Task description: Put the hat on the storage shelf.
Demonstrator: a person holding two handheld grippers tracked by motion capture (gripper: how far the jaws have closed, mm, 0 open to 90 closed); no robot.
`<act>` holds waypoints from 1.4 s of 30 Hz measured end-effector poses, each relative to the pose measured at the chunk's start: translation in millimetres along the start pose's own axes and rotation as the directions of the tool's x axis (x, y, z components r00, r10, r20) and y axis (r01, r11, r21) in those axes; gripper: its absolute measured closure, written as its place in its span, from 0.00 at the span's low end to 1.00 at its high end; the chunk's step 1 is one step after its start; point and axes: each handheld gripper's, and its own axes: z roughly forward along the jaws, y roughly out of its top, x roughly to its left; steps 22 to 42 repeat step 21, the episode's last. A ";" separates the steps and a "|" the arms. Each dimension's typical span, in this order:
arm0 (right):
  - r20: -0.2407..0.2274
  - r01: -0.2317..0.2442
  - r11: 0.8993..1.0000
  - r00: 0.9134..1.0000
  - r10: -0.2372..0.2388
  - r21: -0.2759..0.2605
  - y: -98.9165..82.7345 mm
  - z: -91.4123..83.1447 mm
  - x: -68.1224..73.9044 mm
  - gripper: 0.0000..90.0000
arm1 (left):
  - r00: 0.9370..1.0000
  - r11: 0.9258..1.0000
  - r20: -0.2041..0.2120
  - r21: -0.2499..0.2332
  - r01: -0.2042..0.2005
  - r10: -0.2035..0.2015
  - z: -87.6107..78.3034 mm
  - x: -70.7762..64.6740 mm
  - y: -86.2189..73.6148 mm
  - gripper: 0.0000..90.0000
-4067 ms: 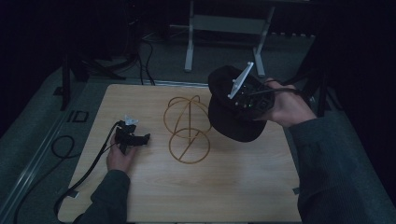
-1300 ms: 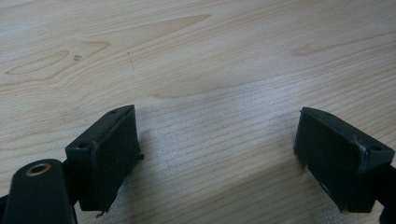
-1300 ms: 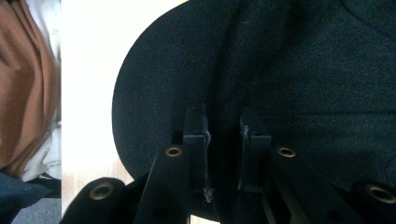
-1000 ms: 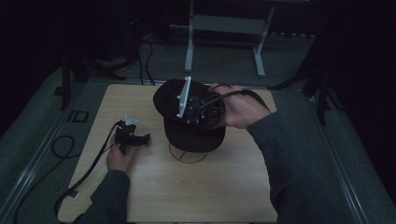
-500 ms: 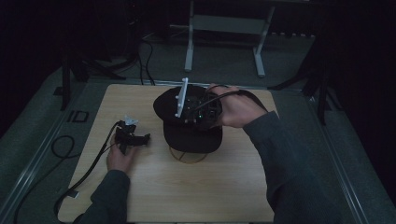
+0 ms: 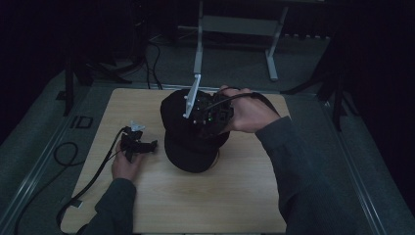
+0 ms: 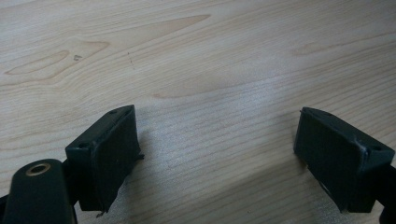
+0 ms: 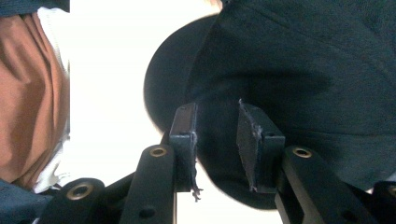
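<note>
A black cap [image 6: 188, 147] sits in the middle of the wooden table [image 6: 235, 196], over a wire stand that it hides almost wholly. My right gripper [image 6: 195, 128] is at the cap's top right side, held by a hand reaching in from the right. Its jaws have just been opening. In the right gripper view they stand a little apart [image 8: 215, 112] with the cap's dark cloth [image 8: 303, 70] between them, loose. My left gripper [image 6: 147, 145] rests on the table left of the cap, open [image 7: 217, 112], with bare wood [image 7: 210, 46] between its pads.
A black cable [image 6: 93, 171] trails from the left gripper off the table's left front. Grey metal frame legs [image 6: 200, 44] stand on the floor beyond the far edge. A brown garment [image 8: 28, 93] shows at the left of the right gripper view.
The cap went from the right side of the table onto the wire stand and has settled lower over it. The left hand has kept still.
</note>
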 end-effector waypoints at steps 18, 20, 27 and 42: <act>-0.007 -0.043 0.997 0.999 0.044 0.064 -14.4 12.4 -3.9 0.80 | 1.000 1.000 0.000 0.000 0.001 -0.001 0.0 -0.1 -0.1 0.15; -0.006 -0.044 0.997 0.999 0.044 0.064 -15.3 12.1 -3.9 0.81 | 1.000 1.000 0.000 0.001 0.001 -0.001 0.0 -0.1 -0.1 0.15; -0.006 -0.044 0.997 0.999 0.044 0.064 -15.3 12.1 -3.9 0.81 | 1.000 1.000 0.000 0.001 0.001 -0.001 0.0 -0.1 -0.1 0.15; -0.006 -0.044 0.997 0.999 0.044 0.064 -15.3 12.1 -3.9 0.81 | 1.000 1.000 0.000 0.001 0.001 -0.001 0.0 -0.1 -0.1 0.15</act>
